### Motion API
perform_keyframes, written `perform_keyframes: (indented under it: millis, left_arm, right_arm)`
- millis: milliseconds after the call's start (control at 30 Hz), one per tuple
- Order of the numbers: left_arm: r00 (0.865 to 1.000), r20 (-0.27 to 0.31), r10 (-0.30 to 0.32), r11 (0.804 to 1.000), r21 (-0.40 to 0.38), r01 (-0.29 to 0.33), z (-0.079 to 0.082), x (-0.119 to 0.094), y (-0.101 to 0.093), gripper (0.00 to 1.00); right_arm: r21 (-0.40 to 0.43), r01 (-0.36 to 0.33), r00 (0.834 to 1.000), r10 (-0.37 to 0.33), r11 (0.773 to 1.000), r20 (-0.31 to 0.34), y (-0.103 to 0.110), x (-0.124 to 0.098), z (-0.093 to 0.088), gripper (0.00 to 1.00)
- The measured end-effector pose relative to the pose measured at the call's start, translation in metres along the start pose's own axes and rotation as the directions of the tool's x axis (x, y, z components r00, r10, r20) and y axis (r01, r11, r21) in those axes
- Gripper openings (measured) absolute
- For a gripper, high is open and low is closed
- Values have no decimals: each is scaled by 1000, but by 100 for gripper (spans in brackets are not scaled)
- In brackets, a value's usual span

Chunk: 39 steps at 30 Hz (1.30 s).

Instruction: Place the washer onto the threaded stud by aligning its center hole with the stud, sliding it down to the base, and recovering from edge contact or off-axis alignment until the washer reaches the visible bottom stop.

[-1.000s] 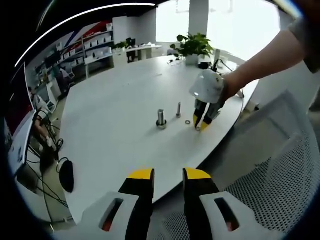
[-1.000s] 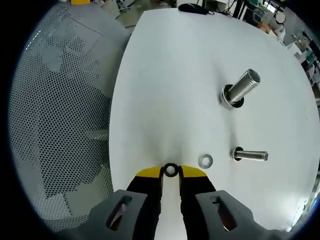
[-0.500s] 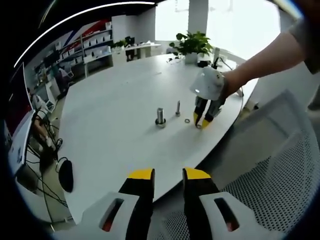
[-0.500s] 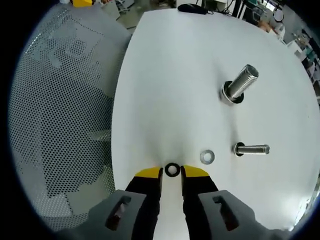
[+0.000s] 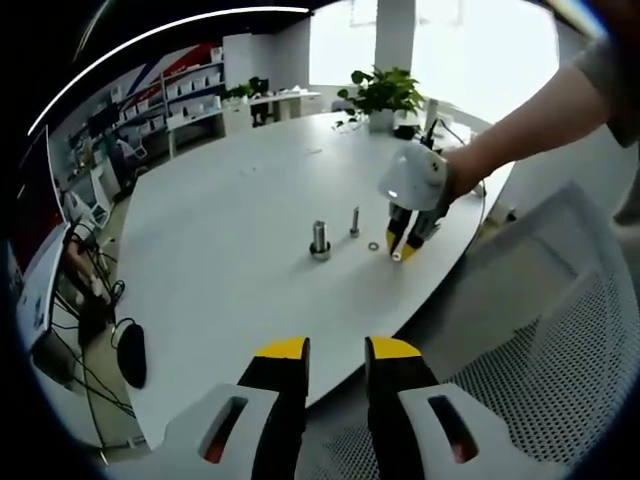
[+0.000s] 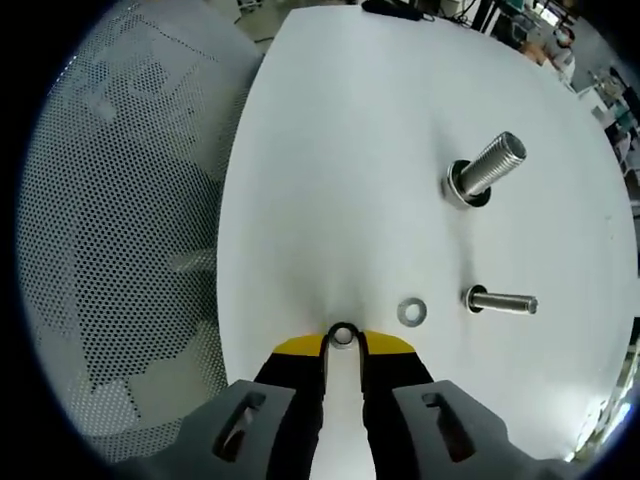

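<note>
A dark washer (image 6: pixel 342 335) sits between the yellow tips of my right gripper (image 6: pixel 342 342), which is shut on it just above the white table (image 6: pixel 330 150). To its right a silver washer (image 6: pixel 411 311) lies flat beside a thin threaded stud (image 6: pixel 500 301). Farther off stands a thick bolt (image 6: pixel 483 170) with a washer at its base. In the left gripper view the right gripper (image 5: pixel 400 252) points down just right of the loose washer (image 5: pixel 373 244), the thin stud (image 5: pixel 354 221) and the thick bolt (image 5: pixel 320 238). My left gripper (image 5: pixel 337 350) hovers open off the table's near edge.
A white mesh chair (image 6: pixel 110 250) stands close beside the table edge, and its seat (image 5: pixel 520 400) lies under my left gripper. A potted plant (image 5: pixel 385 92) stands at the far end of the table. A black mouse (image 5: pixel 132 350) and cables lie at the left.
The right gripper's jaws have closed a little on the dark washer, which now sits partly hidden between the tips. The right view has shifted slightly. The left gripper has not moved.
</note>
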<state>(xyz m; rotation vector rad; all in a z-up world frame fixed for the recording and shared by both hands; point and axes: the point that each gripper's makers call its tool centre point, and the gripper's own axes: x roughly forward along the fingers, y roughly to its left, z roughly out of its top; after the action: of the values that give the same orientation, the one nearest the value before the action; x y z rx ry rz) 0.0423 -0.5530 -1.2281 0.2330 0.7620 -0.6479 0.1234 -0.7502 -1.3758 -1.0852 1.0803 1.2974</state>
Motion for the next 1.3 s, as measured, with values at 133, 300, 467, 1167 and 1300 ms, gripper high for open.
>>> perform_keyframes:
  millis: [133, 300, 467, 1167, 1300]
  left_arm:
    - [1000, 9, 2, 1000, 0, -2, 1, -1, 0, 20]
    - [1000, 17, 9, 1000, -6, -9, 2, -2, 2, 20]
    - [1000, 22, 7, 1000, -4, -7, 3, -2, 1, 20]
    - [1000, 19, 4, 1000, 1, -4, 3, -2, 1, 20]
    - [1000, 20, 4, 1000, 2, -4, 3, -2, 1, 20]
  right_arm:
    - [33, 13, 1000, -13, 999, 0, 0, 0, 0, 14]
    - [119, 14, 997, -23, 993, 70, 0, -2, 0, 13]
    - [183, 18, 995, -35, 983, 93, -2, -4, -3, 13]
    - [315, 145, 942, -228, 938, 245, -75, -73, 18, 13]
    - [287, 167, 938, -241, 943, 248, -82, -73, 27, 13]
